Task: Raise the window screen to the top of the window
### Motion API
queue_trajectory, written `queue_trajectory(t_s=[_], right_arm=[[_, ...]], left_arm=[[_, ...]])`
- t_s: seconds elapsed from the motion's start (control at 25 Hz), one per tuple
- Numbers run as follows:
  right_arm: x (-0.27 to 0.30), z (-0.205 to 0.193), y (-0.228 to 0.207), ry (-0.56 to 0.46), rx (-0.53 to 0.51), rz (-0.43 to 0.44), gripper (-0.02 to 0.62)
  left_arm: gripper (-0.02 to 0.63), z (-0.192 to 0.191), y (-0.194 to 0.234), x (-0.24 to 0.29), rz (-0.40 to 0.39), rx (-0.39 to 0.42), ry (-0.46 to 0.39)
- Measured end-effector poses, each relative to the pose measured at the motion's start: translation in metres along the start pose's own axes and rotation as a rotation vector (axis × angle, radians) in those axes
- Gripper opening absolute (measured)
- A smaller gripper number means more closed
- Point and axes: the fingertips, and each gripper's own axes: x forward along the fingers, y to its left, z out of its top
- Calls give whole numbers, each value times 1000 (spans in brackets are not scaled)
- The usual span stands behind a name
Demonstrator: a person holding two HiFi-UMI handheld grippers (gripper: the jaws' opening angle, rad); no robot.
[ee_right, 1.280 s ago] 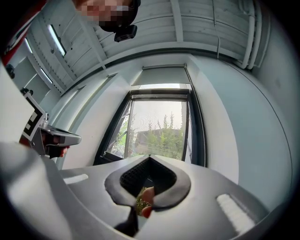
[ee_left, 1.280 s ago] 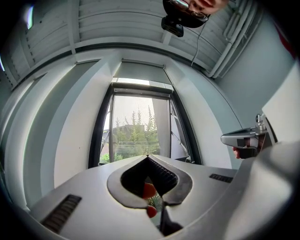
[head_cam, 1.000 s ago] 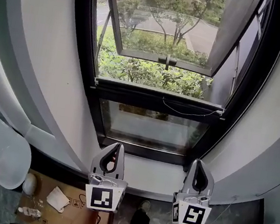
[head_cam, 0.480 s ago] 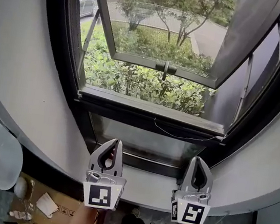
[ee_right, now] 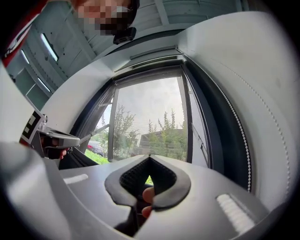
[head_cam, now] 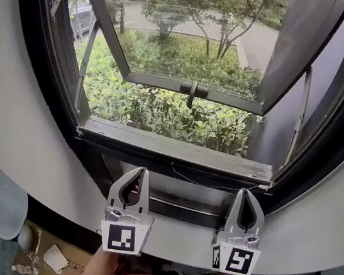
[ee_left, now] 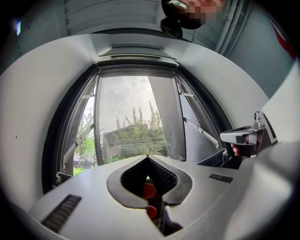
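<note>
Window screen (head_cam: pixel 163 110) down: mesh spread over the whole opening, bottom bar (head_cam: pixel 176 151) low, along the frame's crossbar. Beyond the bottom bar, open sash (head_cam: pixel 228 99) tilted outward, shrubs under it. Just under the bottom bar, left gripper (head_cam: pixel 139 173) and right gripper (head_cam: pixel 246 195), side by side, well apart, tips toward the bar, no touch visible. Both claws pressed together, pinching nothing. Thin cord (head_cam: pixel 216 185) hanging under the bottom bar, near the right gripper's tip. Lower glass pane (head_cam: pixel 183 195) below the bar, between the two grippers.
</note>
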Motion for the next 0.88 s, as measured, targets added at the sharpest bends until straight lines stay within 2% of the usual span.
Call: queue_trajectory(t_s=[0.44,0.88], right_arm=[[30,-16,3,5,4,-20,9],[50,-23,25,30,-48,-14,9]], left_arm=[[5,-11,10,32,-30,13,2],[5,-25,32,48,-58,12,10]])
